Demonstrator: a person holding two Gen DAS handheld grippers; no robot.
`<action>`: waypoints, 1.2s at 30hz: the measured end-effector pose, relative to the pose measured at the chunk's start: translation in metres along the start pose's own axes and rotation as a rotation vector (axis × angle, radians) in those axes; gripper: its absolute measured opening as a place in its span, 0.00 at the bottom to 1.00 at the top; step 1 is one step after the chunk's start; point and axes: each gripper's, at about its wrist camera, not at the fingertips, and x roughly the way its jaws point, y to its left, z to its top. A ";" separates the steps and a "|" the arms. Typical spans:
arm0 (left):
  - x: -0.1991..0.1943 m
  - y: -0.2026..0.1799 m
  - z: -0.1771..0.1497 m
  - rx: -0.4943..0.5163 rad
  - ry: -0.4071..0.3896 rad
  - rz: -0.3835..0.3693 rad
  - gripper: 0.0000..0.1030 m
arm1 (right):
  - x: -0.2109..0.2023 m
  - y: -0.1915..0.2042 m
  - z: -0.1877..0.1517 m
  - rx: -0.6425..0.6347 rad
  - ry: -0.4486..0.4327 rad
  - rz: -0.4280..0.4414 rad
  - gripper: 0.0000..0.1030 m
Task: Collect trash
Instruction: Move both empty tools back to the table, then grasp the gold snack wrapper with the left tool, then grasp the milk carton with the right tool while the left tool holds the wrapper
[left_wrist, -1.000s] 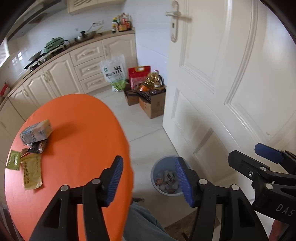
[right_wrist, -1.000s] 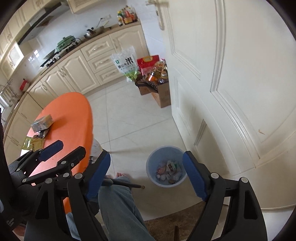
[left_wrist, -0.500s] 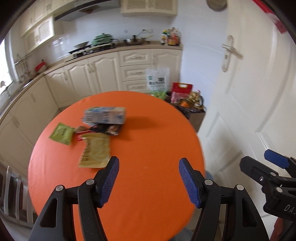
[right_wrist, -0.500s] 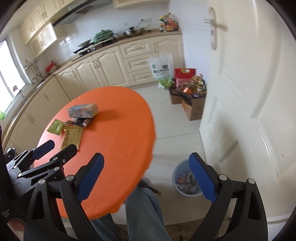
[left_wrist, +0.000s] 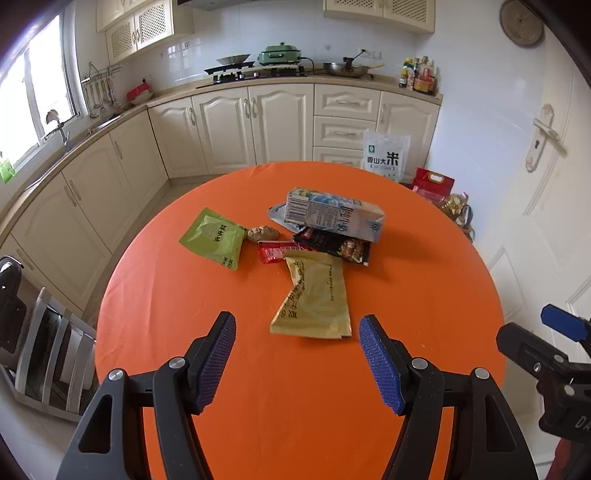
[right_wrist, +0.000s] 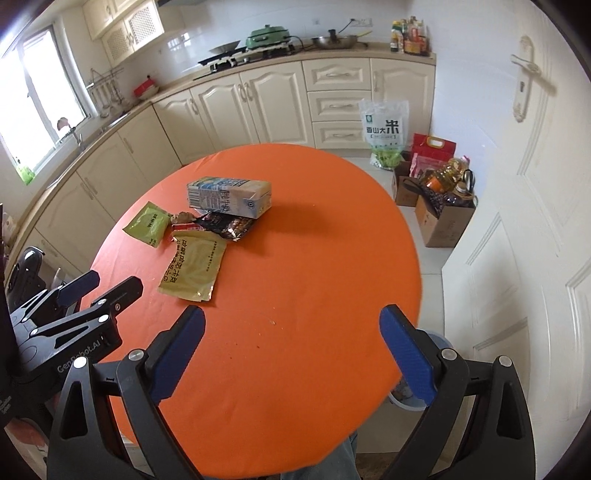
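Left gripper (left_wrist: 297, 343), right gripper (right_wrist: 291, 332): black frames, silver screws, ribbed blue pads; blue jeans (right_wrist: 325, 465).

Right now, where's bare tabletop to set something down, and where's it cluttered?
Free: the near half of the orange table, from the gold packet back to the near rim, and the whole door-side half right of the milk carton. Crowded: the far window side, where carton, dark wrapper, green sachet and gold packet bunch together, some overlapping.

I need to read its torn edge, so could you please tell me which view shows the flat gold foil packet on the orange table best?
The left wrist view: the flat gold foil packet lies centred, close and unobstructed. The right wrist view shows it smaller, off to the left.
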 end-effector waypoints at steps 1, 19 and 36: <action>0.006 0.002 0.003 -0.001 0.005 -0.008 0.63 | 0.005 0.002 0.003 -0.004 0.005 0.002 0.94; 0.125 0.031 0.042 -0.030 0.182 -0.087 0.17 | 0.104 0.010 0.033 -0.031 0.121 0.014 0.94; 0.090 0.049 0.034 -0.061 0.091 -0.042 0.05 | 0.120 0.036 0.070 -0.160 0.081 0.006 0.94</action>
